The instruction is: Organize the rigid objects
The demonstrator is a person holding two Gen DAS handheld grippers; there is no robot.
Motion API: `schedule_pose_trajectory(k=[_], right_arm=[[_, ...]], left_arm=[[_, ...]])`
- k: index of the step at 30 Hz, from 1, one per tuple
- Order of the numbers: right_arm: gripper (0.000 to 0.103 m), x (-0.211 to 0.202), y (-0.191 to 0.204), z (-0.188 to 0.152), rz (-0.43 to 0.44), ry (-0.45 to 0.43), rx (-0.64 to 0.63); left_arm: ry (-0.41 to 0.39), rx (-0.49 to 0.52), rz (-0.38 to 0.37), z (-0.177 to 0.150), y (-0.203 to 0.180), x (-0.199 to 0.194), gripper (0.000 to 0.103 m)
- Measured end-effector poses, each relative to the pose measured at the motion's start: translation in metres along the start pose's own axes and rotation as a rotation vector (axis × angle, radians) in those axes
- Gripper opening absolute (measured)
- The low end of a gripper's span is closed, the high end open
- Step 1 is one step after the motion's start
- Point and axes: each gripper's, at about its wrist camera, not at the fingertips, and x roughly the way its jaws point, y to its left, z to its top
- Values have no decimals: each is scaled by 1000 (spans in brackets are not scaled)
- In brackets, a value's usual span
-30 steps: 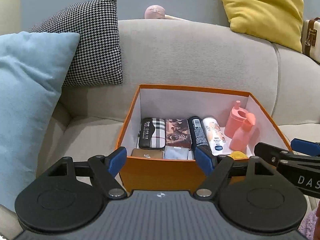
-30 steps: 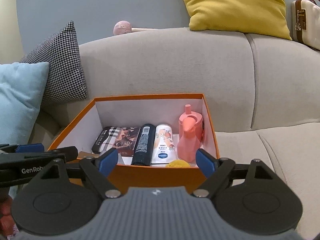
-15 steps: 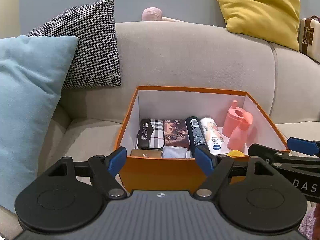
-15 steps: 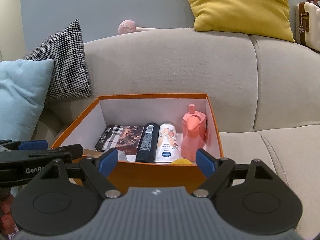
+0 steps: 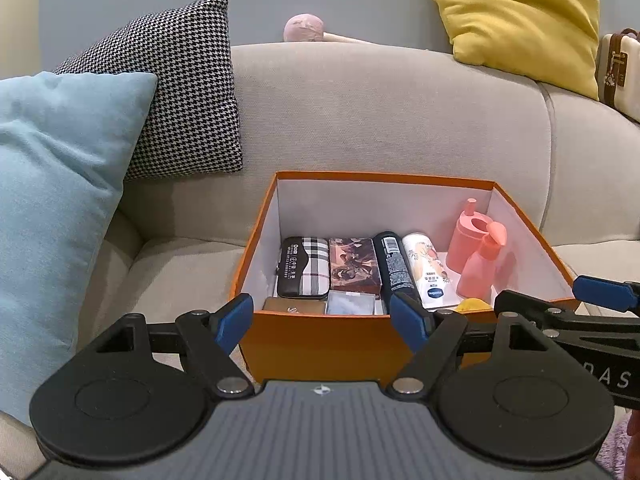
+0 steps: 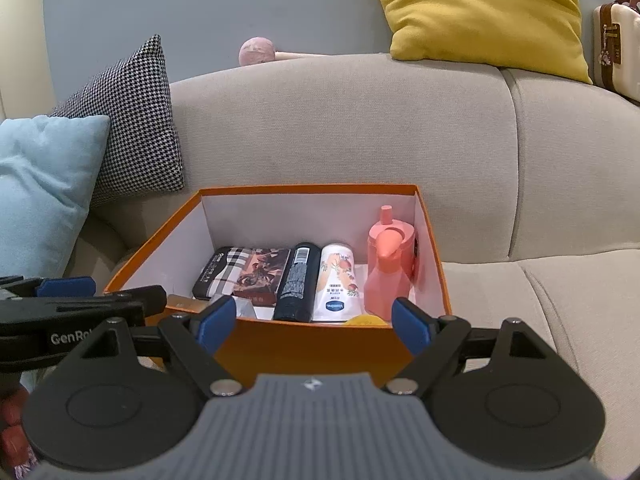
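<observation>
Both claws [image 5: 322, 316] [image 6: 314, 320] released, empty, before orange box [image 5: 320, 344] of bottles [image 6: 336, 282] on sofa [image 6: 320, 128].

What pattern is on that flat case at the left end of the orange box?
A plaid check in white, black and grey on the flat case, clearest in the left wrist view.

Grey sofa [image 5: 380, 120]. Light blue cushion [image 5: 52, 184] at its left end, houndstooth cushion [image 5: 176, 92] leaning behind it. Yellow cushion [image 5: 520, 16] on backrest top, right. Pink ball-headed stick [image 5: 304, 29] along backrest top. Cream case [image 6: 616, 44] far right.
</observation>
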Motion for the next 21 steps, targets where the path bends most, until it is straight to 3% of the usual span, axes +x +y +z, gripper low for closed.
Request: schedule_pose_trajectory(k=[21], right_arm=[[85,2,2,0,-5,14,2]], left_arm=[[-5,-3,-3,1,2,0,91]])
